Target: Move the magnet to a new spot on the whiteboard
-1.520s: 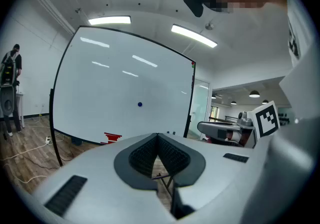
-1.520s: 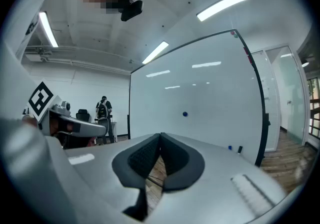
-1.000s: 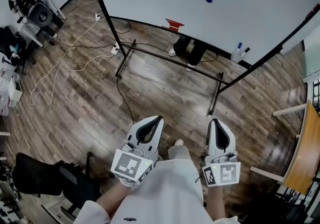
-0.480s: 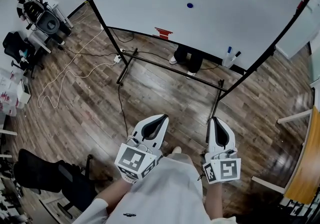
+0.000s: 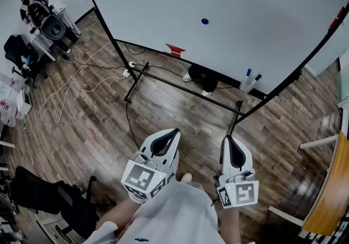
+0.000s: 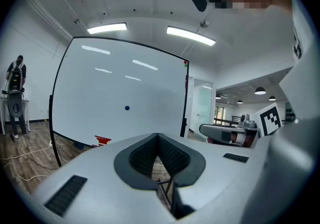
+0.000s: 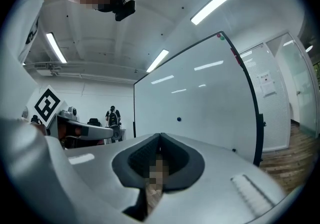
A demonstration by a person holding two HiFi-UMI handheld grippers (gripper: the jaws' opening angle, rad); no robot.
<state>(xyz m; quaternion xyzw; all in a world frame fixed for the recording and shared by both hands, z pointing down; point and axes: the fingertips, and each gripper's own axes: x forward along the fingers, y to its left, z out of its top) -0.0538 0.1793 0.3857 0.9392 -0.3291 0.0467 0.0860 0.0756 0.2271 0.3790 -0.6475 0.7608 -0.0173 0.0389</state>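
A small round blue magnet [image 5: 205,21] sticks to the big whiteboard [image 5: 163,3] ahead of me; it also shows as a dot, the magnet [image 6: 127,108] in the left gripper view and the magnet [image 7: 179,119] in the right gripper view. My left gripper [image 5: 173,132] is held low in front of my body, far short of the board, its jaws shut with nothing between them. Beside it my right gripper [image 5: 228,140] points the same way, jaws shut and empty. Both stand well below and short of the magnet.
The whiteboard stands on a black frame [image 5: 185,82] with a tray holding markers [image 5: 248,78] and a red eraser [image 5: 175,49]. A person's feet [image 5: 200,75] show behind it. Cables [image 5: 71,82] lie on the wooden floor; chairs [image 5: 46,17] at left, a table edge [image 5: 330,188] at right.
The head view has tilted up and drawn nearer the board, so the magnet sits lower in the picture. Both grippers stay shut and low, shifting only slightly.
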